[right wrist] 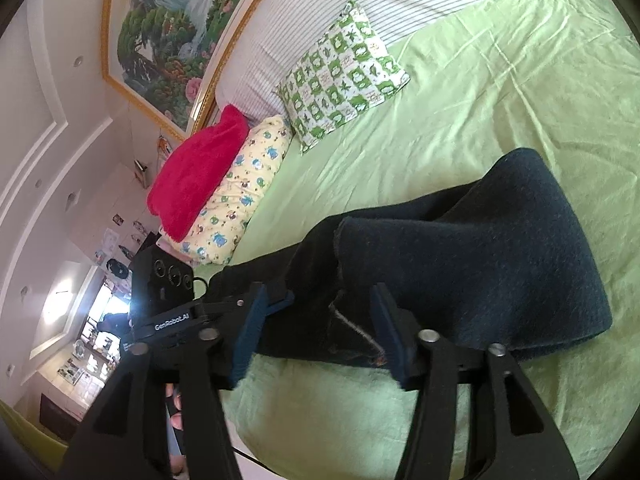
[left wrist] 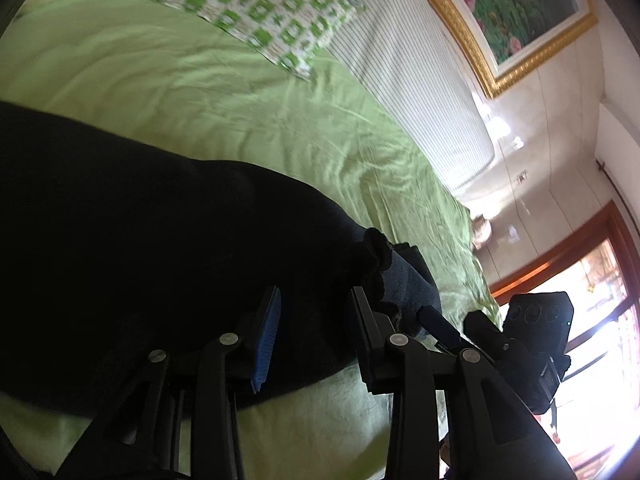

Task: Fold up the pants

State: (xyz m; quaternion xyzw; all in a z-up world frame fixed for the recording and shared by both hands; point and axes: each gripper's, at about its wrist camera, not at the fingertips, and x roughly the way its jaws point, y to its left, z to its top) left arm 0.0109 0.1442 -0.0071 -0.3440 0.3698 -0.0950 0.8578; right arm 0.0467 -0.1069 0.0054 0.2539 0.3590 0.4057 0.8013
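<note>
1. The dark navy pants are lying on the green bedsheet, just ahead of both sets of fingers, with one layer already doubled over.
2. The right gripper is standing released, jaws spread astride the near edge, gripping nothing.
3. The left gripper is likewise spread wide over the cloth.
4. Judgement: partly folded; further folds are remaining.

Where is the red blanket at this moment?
In the right wrist view, the red blanket lies at the left, on the yellow patterned pillow near the headboard, under the framed painting. The left wrist view does not show it.
</note>
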